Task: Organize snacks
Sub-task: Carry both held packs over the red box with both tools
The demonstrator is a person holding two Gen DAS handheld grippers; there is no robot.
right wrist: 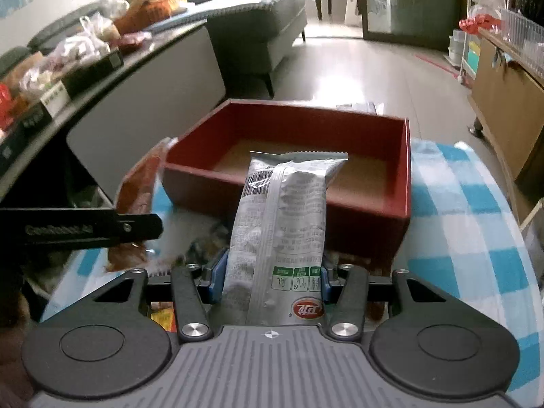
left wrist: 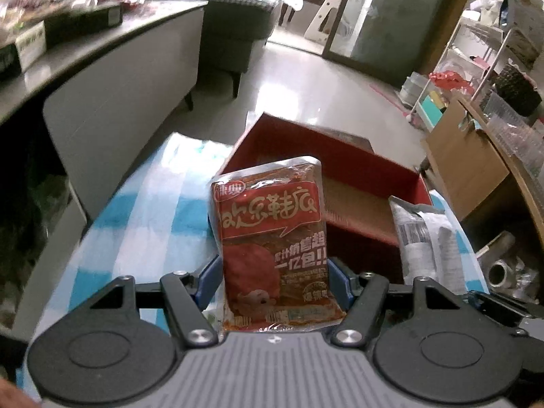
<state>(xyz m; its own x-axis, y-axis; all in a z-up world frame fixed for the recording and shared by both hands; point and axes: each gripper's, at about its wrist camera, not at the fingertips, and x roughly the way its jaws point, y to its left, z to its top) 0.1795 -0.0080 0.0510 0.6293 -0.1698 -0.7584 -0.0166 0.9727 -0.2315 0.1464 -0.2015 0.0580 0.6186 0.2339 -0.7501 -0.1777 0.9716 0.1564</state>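
My left gripper (left wrist: 272, 272) is shut on a red snack packet (left wrist: 272, 238) with white Chinese lettering, held upright in front of the red box (left wrist: 374, 170). My right gripper (right wrist: 270, 272) is shut on a silver snack packet (right wrist: 282, 221), held upright over the near wall of the red box (right wrist: 406, 170). The box stands open on a blue and white checked cloth (right wrist: 459, 221) and its brown floor is bare. The silver packet shows at the right in the left wrist view (left wrist: 421, 234). The red packet (right wrist: 139, 197) and the left gripper's black body (right wrist: 85, 229) show at the left in the right wrist view.
A dark counter (right wrist: 112, 57) with bagged goods and boxes runs along the left. A grey sofa (right wrist: 265, 23) stands behind it. A wooden cabinet (right wrist: 503, 102) and wire shelves (left wrist: 476, 54) stand at the right. More packets lie on the cloth under the right gripper (right wrist: 163, 316).
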